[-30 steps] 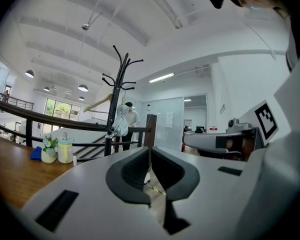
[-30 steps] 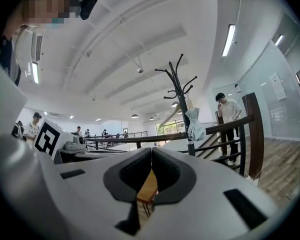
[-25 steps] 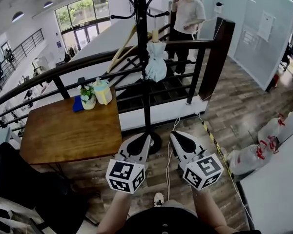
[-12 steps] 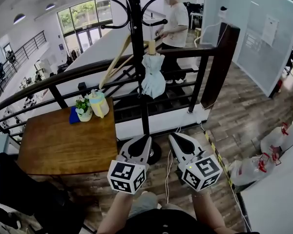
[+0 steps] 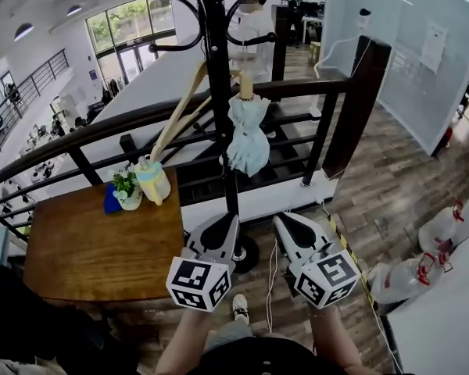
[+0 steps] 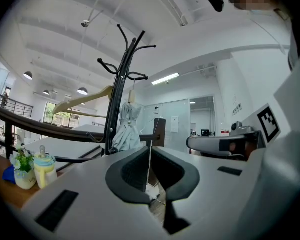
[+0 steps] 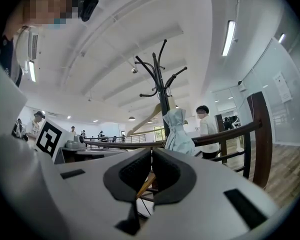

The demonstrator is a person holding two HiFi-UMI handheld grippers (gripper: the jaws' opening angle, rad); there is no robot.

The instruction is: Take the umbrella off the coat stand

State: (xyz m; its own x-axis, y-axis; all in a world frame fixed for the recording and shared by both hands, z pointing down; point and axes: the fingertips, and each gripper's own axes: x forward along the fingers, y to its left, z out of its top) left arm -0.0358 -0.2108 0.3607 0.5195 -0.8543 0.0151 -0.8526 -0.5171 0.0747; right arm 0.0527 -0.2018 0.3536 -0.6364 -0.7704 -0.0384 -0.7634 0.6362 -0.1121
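Note:
A pale blue folded umbrella [image 5: 248, 133] with a wooden handle hangs from a hook of the black coat stand [image 5: 216, 92], just in front of the dark railing. My left gripper [image 5: 228, 219] and right gripper [image 5: 280, 219] are held side by side, level, below the umbrella in the head view and short of the stand's base. Both are shut with nothing between the jaws. In the left gripper view the umbrella [image 6: 127, 129] hangs ahead, left of my left gripper [image 6: 150, 149]. In the right gripper view the umbrella [image 7: 179, 129] is ahead, above my right gripper [image 7: 151, 151].
A wooden hanger [image 5: 180, 108] leans off the stand. A wooden table [image 5: 102, 244] at the left carries a plant pot [image 5: 127, 190] and a yellow bottle [image 5: 154, 182]. The railing [image 5: 313, 88] and a dark post [image 5: 361, 100] stand behind. A person [image 5: 250, 22] is beyond. White bags [image 5: 434, 248] lie right.
Both grippers have come closer to the coat stand, still shut and side by side. The umbrella now looks larger and nearer. The person behind the railing has shifted left, partly behind the stand.

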